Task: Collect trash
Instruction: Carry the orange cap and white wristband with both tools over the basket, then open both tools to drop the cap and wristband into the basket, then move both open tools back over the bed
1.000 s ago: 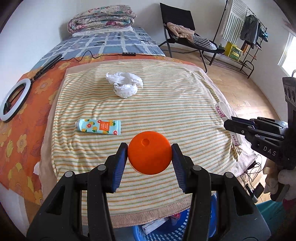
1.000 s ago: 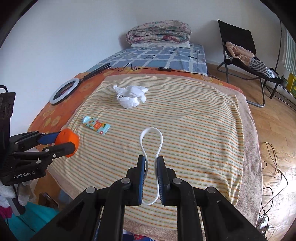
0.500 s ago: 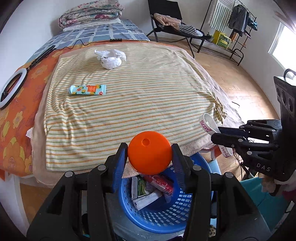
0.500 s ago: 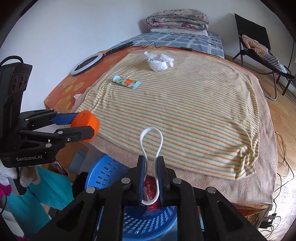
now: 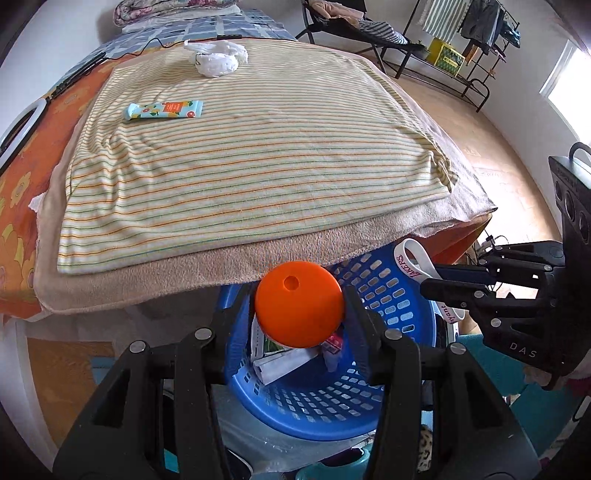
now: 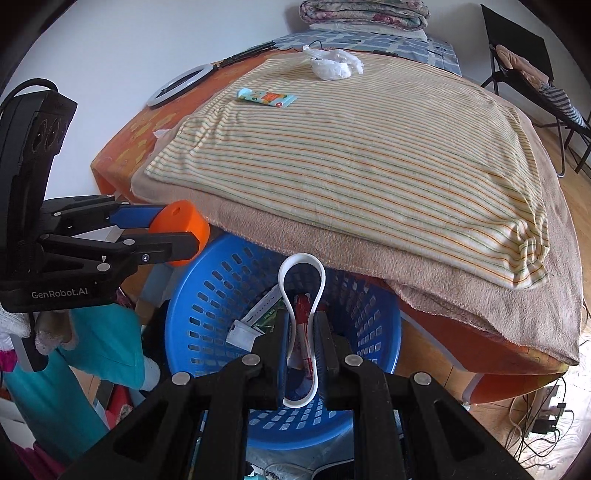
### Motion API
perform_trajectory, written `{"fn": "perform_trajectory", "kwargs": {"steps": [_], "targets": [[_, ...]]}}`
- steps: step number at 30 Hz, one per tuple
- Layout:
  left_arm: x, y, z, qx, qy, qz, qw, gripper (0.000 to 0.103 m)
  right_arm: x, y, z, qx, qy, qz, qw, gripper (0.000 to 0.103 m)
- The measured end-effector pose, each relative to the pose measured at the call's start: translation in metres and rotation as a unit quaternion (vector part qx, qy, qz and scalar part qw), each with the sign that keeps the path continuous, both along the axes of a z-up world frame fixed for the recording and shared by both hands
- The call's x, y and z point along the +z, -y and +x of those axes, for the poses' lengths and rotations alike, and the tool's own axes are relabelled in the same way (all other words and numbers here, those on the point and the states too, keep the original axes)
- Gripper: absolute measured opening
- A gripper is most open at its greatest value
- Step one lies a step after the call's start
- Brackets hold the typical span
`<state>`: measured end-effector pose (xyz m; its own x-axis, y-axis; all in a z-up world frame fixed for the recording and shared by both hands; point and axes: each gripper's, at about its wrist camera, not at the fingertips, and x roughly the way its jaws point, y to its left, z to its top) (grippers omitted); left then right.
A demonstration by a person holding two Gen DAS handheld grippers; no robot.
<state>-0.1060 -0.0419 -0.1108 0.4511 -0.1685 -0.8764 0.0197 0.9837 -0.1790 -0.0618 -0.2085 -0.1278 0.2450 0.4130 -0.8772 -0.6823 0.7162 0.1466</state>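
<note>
Orange cap point(image 5: 298, 303) hides part of the basket's point(image 5: 391, 288) contents.

Basket point(image 6: 207, 295): I saw glossy perforated plastic.
Cap point(image 5: 299, 304): smooth matt plastic.
Blanket point(image 5: 240, 147): soft striped cloth.

An orange cap point(image 5: 298, 303), white wristband point(image 6: 302, 325), blue basket point(image 6: 207, 295), and orange-and-green-striped cream blanket point(image 5: 236, 147).

Ring light point(image 6: 176, 85), folding chair point(image 6: 524, 62), blankets point(image 6: 364, 13) in bkgd.
</note>
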Motion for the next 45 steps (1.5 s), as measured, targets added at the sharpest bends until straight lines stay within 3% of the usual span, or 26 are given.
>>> {"fn": "perform_trajectory", "kwargs": {"steps": [15, 27, 33, 35, 36, 39, 42, 45], "targets": [[-0.034, 0.012, -0.009, -0.015, -0.038, 0.002, 0.9992, 0.049, -0.029, 0.008, -0.002, -0.009, -0.031, -0.011, 0.999, 0.014], [-0.046, 0.019, -0.007, -0.022, -0.051, 0.001, 0.9985, 0.049, -0.034, 0.01, -0.001, -0.015, -0.03, -0.015, 0.999, 0.026], [-0.05, 0.017, -0.006, -0.02, -0.057, 0.004, 0.9982, 0.049, -0.035, 0.009, 0.0, -0.019, -0.029, -0.018, 0.999, 0.037], [-0.051, 0.016, -0.006, -0.019, -0.06, 0.004, 0.998, 0.049, -0.036, 0.01, 0.0, -0.021, -0.028, -0.021, 0.999, 0.052], [-0.051, 0.016, -0.006, -0.018, -0.062, 0.004, 0.9979, 0.049, -0.036, 0.01, 0.0, -0.022, -0.026, -0.022, 0.999, 0.054], [-0.054, 0.016, -0.005, -0.018, -0.067, 0.004, 0.9976, 0.049, -0.036, 0.01, 0.001, -0.023, -0.025, -0.024, 0.999, 0.056], [-0.054, 0.016, -0.005, -0.018, -0.067, 0.004, 0.9976, 0.061, -0.036, 0.01, 0.001, -0.025, -0.023, -0.025, 0.999, 0.062], [-0.053, 0.015, -0.005, -0.018, -0.066, 0.006, 0.9976, 0.061, -0.035, 0.011, 0.001, -0.027, -0.021, -0.026, 0.999, 0.064]]}}
